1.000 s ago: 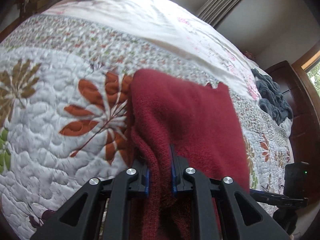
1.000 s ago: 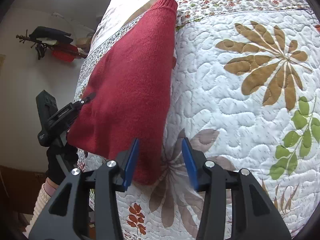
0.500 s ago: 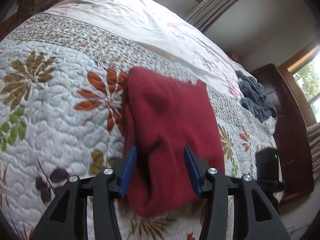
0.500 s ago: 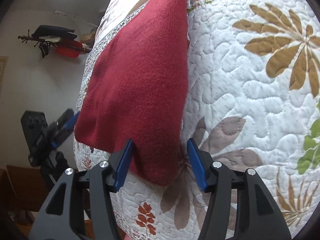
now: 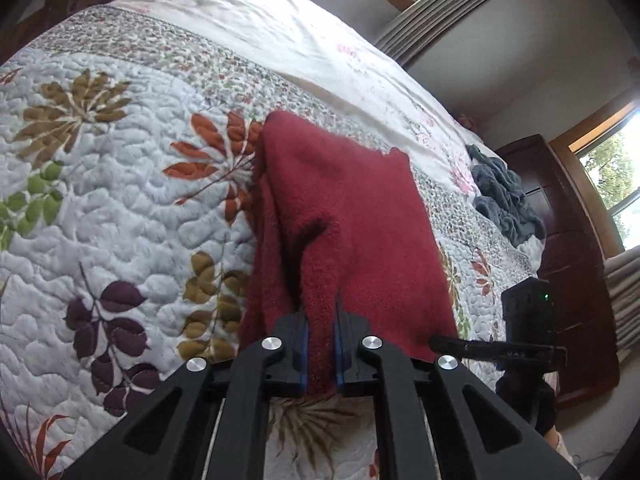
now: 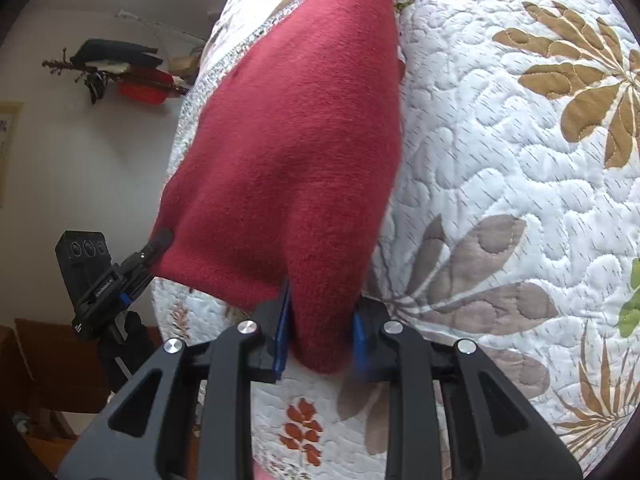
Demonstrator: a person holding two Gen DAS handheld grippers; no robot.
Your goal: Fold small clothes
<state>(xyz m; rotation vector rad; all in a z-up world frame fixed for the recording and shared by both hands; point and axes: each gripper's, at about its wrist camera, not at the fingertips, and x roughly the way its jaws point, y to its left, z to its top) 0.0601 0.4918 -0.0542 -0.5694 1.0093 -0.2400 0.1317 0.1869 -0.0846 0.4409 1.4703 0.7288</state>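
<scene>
Red knit sweater lies folded lengthwise on the leaf-print quilt of the bed, near edge twd the person, far end running up to the small-flower band of the quilt. Left gripper is clenched on a bunched ridge of the sweater's near edge; a dark crease runs up from the pinch, so fabric is gathered, not flat. Right gripper straddles the sweater's other near corner, w/ cloth filling the gap btwn the blue pads; one pad is motion-blurred, so can't tell if it is fully clamped or just closing. Seen from the right wrist view, the left gripper's tip sits at the sweater's near left corner. Handling, as a guess: soft, thick, fuzzy knit, light, no stiffness, will sag and stretch btwn two hold pts; not slippery, grips well, layers likely to cling to each other and to the quilt. Best hold is probably both near corners, through all layers, keeping edge taut and level, then carry it over twd the far end. Risk: catching only the top layer, or dragging the quilt along. A grey-blue cloth heap lies well apart, beyond the sweater's far right.
</scene>
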